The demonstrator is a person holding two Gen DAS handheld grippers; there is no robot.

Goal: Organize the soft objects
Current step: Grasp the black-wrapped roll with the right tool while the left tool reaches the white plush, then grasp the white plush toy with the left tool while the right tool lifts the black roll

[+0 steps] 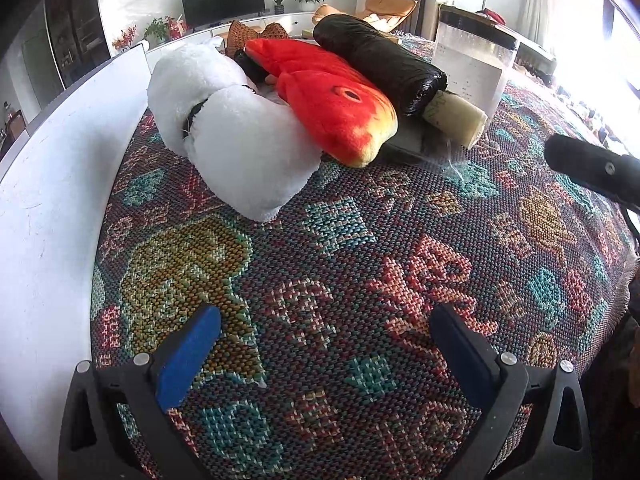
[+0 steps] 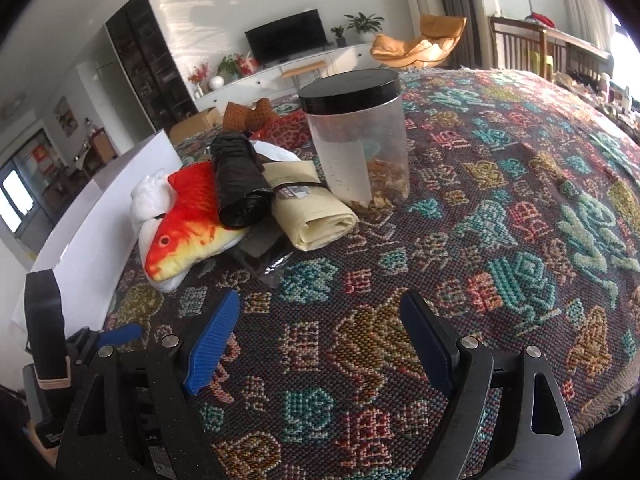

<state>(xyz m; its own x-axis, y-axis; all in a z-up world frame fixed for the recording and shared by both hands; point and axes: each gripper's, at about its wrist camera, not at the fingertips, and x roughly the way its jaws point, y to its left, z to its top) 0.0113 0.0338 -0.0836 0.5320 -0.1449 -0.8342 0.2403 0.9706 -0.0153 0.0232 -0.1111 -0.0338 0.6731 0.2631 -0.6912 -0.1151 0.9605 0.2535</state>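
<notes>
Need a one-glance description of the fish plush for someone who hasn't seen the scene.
On the patterned woven cloth, find the pile beside the white board. The fish plush lies across a white plush, under a black roll. It alone is bright red-orange with a yellow belly and a black eye.

Patterned woven cloth (image 2: pixel 500 184) – white plush (image 1: pixel 236 128), clear black-lidded jar (image 2: pixel 360 136), cream fabric roll (image 2: pixel 316 216) directly on it

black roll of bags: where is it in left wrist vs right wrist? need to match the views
Left wrist: black roll lies upper centre, right of the red fish plush, its near end over the cream fabric roll.
Right wrist: black roll sits left of centre, between the fish plush and the cream fabric roll.
Shared landmark: the black-lidded clear jar, just right of the pile in both.
</notes>
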